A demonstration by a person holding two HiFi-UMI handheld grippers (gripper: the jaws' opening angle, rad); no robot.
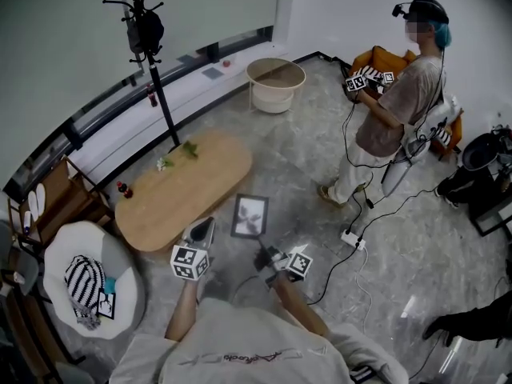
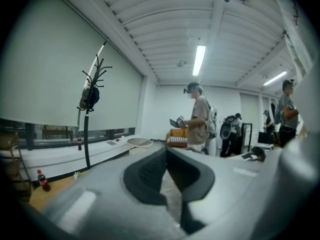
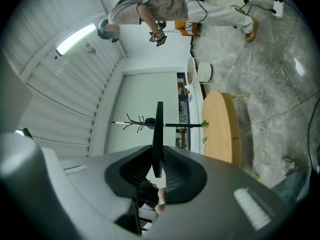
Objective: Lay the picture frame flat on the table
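The picture frame (image 1: 250, 216), dark-rimmed with a pale print, hangs in the air just right of the oval wooden table (image 1: 188, 186), its face turned up toward me. My right gripper (image 1: 262, 252) is shut on its near edge. In the right gripper view the frame (image 3: 158, 129) shows edge-on as a thin dark bar pinched between the pads of the right gripper (image 3: 157, 153). My left gripper (image 1: 205, 226) hovers at the table's near end, left of the frame and apart from it. In its own view the left gripper (image 2: 166, 155) has its tips together with nothing between them.
A small plant (image 1: 180, 150) and a bottle (image 1: 123, 189) stand on the table. A black coat stand (image 1: 152, 62) rises behind it. A white round basket (image 1: 276, 83) is farther back. Another person (image 1: 392, 110) stands at right, with cables and a power strip (image 1: 353, 239) on the floor. A white armchair (image 1: 90, 282) is at left.
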